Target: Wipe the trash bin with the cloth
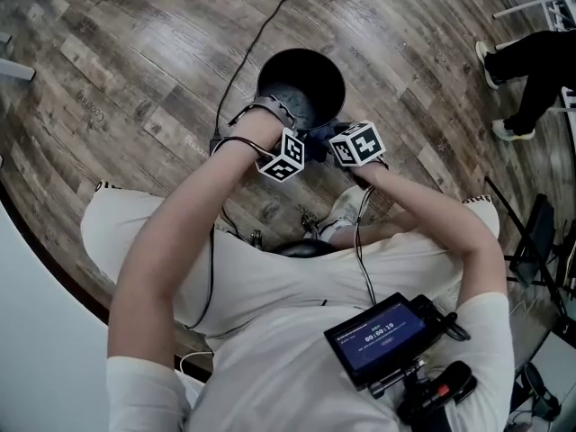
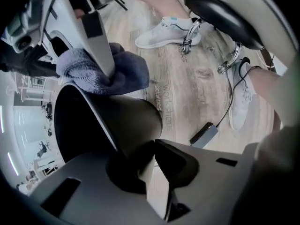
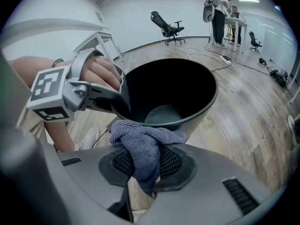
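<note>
The black trash bin [image 1: 301, 84] stands on the wood floor in front of my knees. My left gripper [image 1: 290, 117] is shut on its near rim; in the left gripper view the bin's wall [image 2: 108, 121] runs between the closed jaws of the left gripper [image 2: 150, 150]. My right gripper [image 3: 145, 168] is shut on a blue-grey cloth [image 3: 143, 142], bunched against the bin's [image 3: 180, 90] outer near rim. The left gripper [image 3: 115, 100] also shows there, clamped on the rim at left. In the left gripper view the cloth [image 2: 124, 74] sits on the rim under a right finger [image 2: 98, 36].
A black cable [image 1: 252, 43] runs across the floor to a small box [image 2: 204, 134] near my shoes [image 2: 161, 32]. Another person's legs [image 1: 531, 66] are at the upper right. Office chairs [image 3: 168, 26] and a standing person [image 3: 219, 13] are far behind the bin.
</note>
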The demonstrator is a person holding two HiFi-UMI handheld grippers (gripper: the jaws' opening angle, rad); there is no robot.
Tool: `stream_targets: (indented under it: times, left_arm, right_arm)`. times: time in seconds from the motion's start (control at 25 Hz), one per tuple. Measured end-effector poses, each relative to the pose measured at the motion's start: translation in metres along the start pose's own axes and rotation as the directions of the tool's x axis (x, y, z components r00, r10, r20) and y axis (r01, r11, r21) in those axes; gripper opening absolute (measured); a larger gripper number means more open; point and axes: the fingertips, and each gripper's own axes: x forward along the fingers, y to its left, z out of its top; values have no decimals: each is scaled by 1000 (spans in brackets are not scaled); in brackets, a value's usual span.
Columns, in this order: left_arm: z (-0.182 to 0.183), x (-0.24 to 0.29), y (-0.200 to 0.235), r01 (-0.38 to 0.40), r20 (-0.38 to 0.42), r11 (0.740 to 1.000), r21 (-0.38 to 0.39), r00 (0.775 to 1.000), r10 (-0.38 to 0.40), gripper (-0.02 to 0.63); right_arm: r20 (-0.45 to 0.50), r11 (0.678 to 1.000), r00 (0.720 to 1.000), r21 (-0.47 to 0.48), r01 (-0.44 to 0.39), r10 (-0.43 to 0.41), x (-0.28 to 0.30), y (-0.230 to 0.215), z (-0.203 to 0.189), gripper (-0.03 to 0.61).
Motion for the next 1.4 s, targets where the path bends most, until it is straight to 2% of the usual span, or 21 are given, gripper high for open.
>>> stream_targets:
  times: [0.32,0.64,0.8,0.96,1.04,1.12,1.24,1.4]
  left_arm:
    - [3,-1,-3,26,29,1000,15,999,-27,66]
    - [3,-1,-2,22,31,999,29,999,-23,67]
    - [3,-2,-3,19,43,999,32,999,-20,67]
    - [2,0,0,5,48,1000,3,999,-5,67]
    - [1,0,1,10,48,1000,-17,999,-9,67]
    - [3,0,1,17,51,999,-39,999,-15,67]
    - [6,1,5,15,67,996,-90,998,-9,68]
    - [0,-3,2,46,98,985,-168,995,-29,180]
  right_arm:
    - [-66,991,996,-124,46,-54,53,-20,-27,95]
    - [-109,979,988,-184,89,-110,124,-47,-60,95]
    - [-141,977,981,-186,103,-131,164,-58,-83,95]
    - [-139,985,978,-94,142,-154,174,-66,-89,95]
    - [-153,987,980,-116,112,-130,172,-64,-86,95]
    - [-181,976,976,-198,87,-124,169,-63,-90,95]
    - [-154,951,983,-306,45,-96,153,-50,-81,95]
    - [-164,894,986,-440,-82,10,98,-1,-66,95]
